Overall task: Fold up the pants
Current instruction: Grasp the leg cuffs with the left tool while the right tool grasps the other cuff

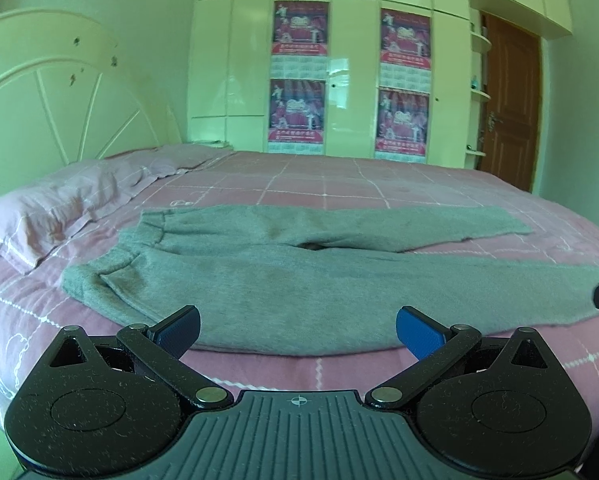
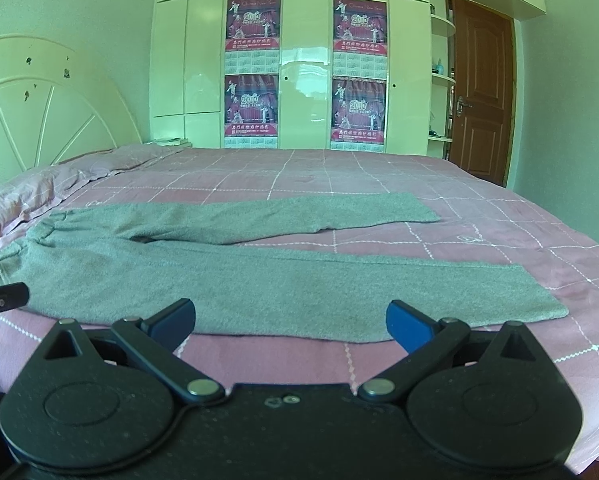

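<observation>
Left tongs [image 1: 297, 330]: spread wide, empty, at near hem. Grey pants [image 1: 259, 280]: flat on pink bed [image 1: 339, 184], waistband left, legs splayed. Right tongs [image 2: 290, 322]: spread wide, empty. Risk: pinching the sheet along with the fabric, causing a skewed fold.

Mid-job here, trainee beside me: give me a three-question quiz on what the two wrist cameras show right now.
1. True or false: the left gripper is shut on the grey pants.
2. The pants' waistband points toward: A) the pillow B) the brown door.
3. Fill in: the pants lie on a pink checked ____.

Key:
1. False; both it and the right gripper are open, empty.
2. A.
3. Bedspread.
</observation>
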### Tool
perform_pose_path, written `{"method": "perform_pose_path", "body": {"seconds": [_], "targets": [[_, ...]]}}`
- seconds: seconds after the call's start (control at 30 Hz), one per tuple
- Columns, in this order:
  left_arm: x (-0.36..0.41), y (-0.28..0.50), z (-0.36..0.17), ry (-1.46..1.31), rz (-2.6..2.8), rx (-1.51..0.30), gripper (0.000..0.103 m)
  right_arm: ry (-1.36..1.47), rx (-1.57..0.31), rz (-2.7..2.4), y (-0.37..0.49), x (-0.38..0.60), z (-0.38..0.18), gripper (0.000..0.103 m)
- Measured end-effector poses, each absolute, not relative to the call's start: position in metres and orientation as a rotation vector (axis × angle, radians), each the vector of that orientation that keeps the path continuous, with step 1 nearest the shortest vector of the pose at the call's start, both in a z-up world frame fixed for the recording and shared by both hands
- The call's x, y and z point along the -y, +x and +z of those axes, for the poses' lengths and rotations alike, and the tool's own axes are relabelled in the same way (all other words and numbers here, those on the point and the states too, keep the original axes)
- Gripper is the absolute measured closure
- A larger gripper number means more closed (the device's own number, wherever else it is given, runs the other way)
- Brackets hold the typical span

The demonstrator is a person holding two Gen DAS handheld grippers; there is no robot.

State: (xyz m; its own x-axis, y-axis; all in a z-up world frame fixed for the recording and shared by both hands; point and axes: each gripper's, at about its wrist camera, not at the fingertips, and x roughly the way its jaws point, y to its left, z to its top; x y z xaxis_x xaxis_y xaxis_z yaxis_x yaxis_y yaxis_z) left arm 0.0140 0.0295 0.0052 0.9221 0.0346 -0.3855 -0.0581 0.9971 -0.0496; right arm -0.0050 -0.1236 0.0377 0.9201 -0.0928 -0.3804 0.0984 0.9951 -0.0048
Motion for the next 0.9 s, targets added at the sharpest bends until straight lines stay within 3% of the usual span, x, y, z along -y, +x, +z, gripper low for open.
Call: {"method": "perform_pose_path", "body": {"seconds": [0.6,0.9], "targets": [[-0.114,0.125,0.012,0.008,0.116,-0.43,0.0,0.028,-0.395,0.036,0.113,0.102,0.072,0.007],[-0.21,0.23,0.025,0.094,0.145,-0.48,0.0,0.016,-0.399,0.109,0.209,0.084,0.087,0.011]]}}
